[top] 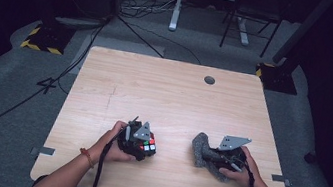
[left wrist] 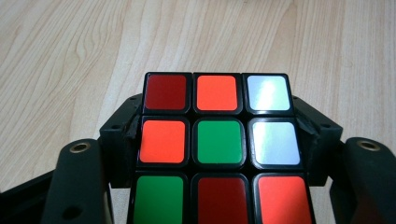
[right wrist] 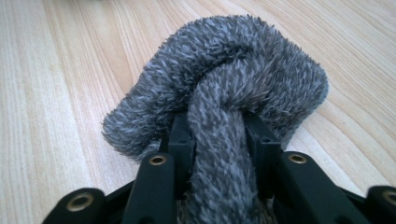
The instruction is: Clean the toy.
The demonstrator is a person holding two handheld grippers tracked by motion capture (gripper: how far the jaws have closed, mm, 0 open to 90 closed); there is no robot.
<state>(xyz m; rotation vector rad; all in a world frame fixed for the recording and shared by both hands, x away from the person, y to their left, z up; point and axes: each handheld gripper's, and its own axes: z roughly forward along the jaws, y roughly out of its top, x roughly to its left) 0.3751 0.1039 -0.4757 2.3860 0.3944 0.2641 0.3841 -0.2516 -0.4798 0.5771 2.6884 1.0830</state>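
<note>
A person sits at the near edge of a light wooden table [top: 170, 89], a gripper in each hand. I'll place everything from the small round hole [top: 209, 80] near the table's far edge.

The puzzle cube [top: 146, 146] sits well nearer than that hole and to its left, close to the person's side of the table. The left gripper [top: 139, 142] has its two black jaws pressed against opposite sides of the cube, holding it. Seen from the left gripper view, the cube [left wrist: 219, 144] shows one face of red, orange, green and white squares, with the jaws tight against its left and right sides and bare table beyond it.

The grey fuzzy cloth [top: 203, 152] lies nearer than the hole too, slightly to its right, and well apart from the cube. The right gripper [top: 220, 157] has its jaws nipped narrowly on a fold of it. In the right gripper view the cloth [right wrist: 219, 84] bunches into a thick loop past the jaw tips, one strand running back between them.
</note>
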